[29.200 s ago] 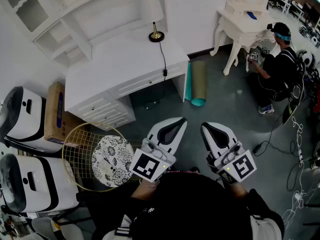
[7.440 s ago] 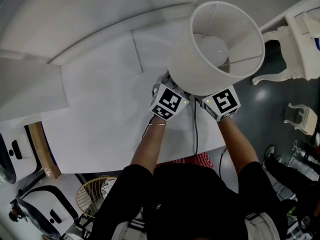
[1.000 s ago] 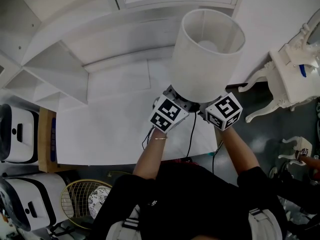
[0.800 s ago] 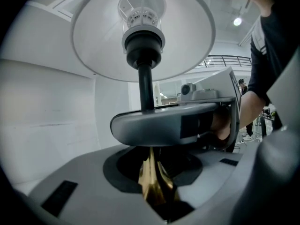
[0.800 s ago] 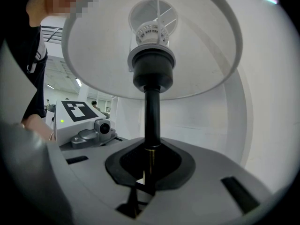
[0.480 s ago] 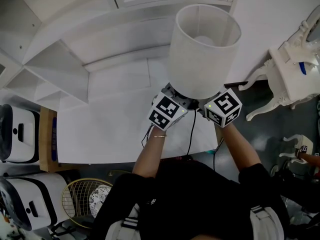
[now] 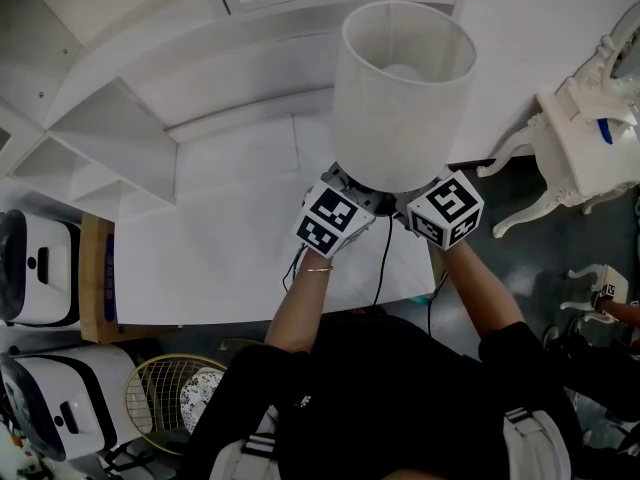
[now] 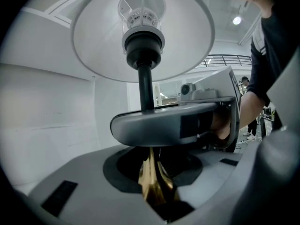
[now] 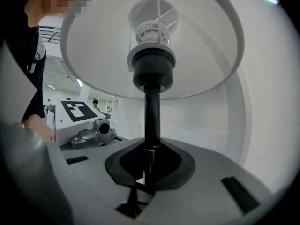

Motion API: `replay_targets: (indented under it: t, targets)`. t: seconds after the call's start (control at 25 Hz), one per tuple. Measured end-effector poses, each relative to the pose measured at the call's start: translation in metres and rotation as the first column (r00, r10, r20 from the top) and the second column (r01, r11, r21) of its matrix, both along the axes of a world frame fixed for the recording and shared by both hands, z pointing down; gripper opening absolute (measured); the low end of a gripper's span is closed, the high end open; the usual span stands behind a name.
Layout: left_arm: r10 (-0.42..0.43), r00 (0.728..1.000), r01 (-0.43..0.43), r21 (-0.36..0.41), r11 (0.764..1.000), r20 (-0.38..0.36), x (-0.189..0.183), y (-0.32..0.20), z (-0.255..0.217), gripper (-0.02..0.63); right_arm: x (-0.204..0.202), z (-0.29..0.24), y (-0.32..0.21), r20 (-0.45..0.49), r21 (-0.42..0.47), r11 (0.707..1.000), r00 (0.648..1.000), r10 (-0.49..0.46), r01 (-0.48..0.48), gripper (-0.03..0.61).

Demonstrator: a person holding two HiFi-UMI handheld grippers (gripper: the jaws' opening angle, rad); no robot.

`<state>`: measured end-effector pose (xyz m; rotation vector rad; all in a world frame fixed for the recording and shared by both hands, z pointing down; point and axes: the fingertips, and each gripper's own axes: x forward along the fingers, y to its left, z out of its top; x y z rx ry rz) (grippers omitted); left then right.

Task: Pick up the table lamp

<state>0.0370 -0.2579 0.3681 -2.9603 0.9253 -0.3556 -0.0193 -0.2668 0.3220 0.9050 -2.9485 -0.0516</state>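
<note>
— Table lamp point(image 7: 402, 93): where is it?

— In the head view, at twelve o'clock from the person's hands. Its white shade point(image 7: 385, 138) hangs over the right part of the white desk point(image 7: 220, 258), and both marker cubes sit just beneath it. One black cord point(image 7: 384, 260) runs toward six o'clock. That view hides the stem and the jaws.

— And the gripper views?

— Both look up into the shade and show one black socket point(image 9: 152, 69) on one black stem point(image 9: 152, 111). The left tool point(image 8: 153, 170) has its jaws fairly wide apart and clamped on the brass flare point(image 8: 154, 184) low on the stem. The right tool point(image 9: 149, 168) has its jaws nearly together, pinching the thin stem. In the left gripper view its jaw crosses above the brass. Each gripper view also shows the other tool: at three o'clock from the left, at nine o'clock from the right. No view shows whether the lamp's foot is clear of the desk.

— Counts?

— One lamp and two tools. Only the head view shows two white machines point(image 7: 25, 268) at nine and eight o'clock, one cardboard box point(image 7: 95, 268) between them and the desk, and one wire basket point(image 7: 160, 398) at seven.
</note>
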Motion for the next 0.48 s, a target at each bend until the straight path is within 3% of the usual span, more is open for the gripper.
replay_targets:
  t: [0.48]
  targets:
    - [-0.008, 1.0, 0.008, 0.005, 1.0, 0.007, -0.0016, 0.0007, 0.0013, 0.114, -0.0014, -0.0008, 0.0022, -0.003, 0.009, 1.0, 1.0, -0.007, 0.008, 0.041]
